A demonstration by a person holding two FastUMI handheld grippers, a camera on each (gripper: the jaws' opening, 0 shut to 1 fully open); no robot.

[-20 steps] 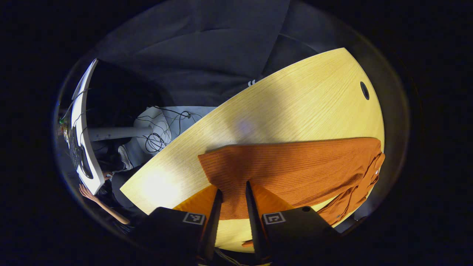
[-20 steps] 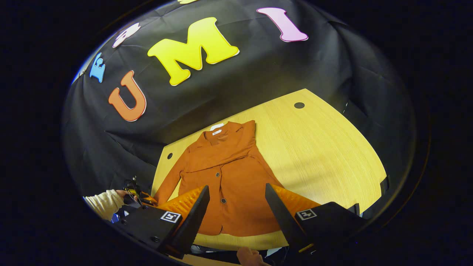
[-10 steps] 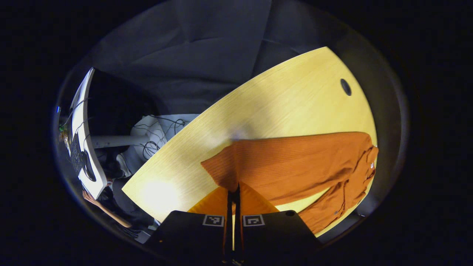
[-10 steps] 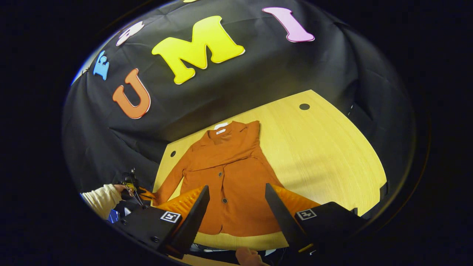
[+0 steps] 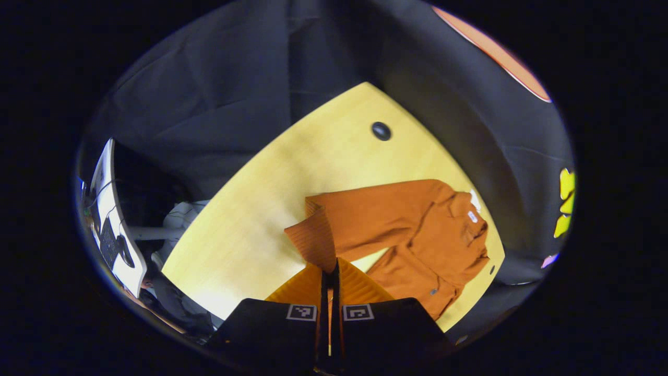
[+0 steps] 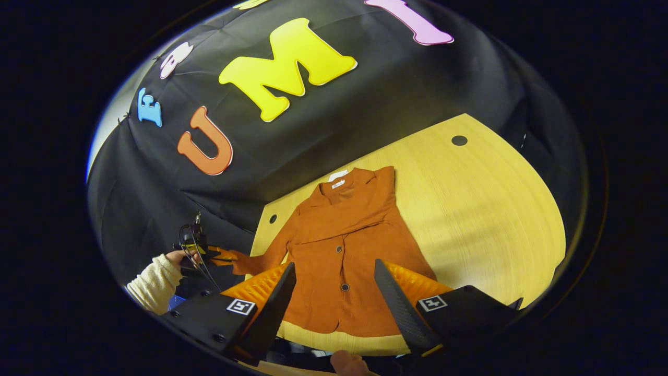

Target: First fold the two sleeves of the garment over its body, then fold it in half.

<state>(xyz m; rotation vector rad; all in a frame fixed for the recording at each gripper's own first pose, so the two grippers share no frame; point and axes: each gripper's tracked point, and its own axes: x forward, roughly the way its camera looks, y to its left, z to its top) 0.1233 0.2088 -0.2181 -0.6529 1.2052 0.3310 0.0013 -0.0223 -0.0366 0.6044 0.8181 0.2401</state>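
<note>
Orange jacket (image 6: 342, 250) lies face up on the yellow wooden table (image 6: 485, 209), its collar (image 6: 347, 187) toward the black cloth wall (image 6: 313, 136) and its hem toward the near edge. A row of dark buttons (image 6: 344, 286) runs down the front. One sleeve (image 6: 365, 211) is already laid across the chest, from the shoulder on the side of the bare table over to the other side. The other sleeve (image 5: 376, 214) stretches out sideways off the body, and its ribbed cuff (image 5: 313, 243) is lifted off the table and pinched in the left gripper (image 5: 330, 274), whose jaws are together on the cloth with no gap showing between them. In the left gripper view the sleeve runs from the cuff back to the shoulder, and the body of the jacket lies beyond it near the far edge of the table. In the right gripper view that same gripper (image 6: 195, 250) shows at the left, held by a hand (image 6: 177, 257) in a cream knitted sleeve (image 6: 151, 282), with the cuff end between its fingers just off the table's side edge. The right gripper (image 6: 335, 292) hangs above the hem, its jaws wide apart and holding nothing, the lower front of the jacket showing between them. A round dark hole (image 6: 459, 140) sits in the tabletop well apart from the jacket, and another (image 6: 272, 218) lies near the held sleeve
</note>
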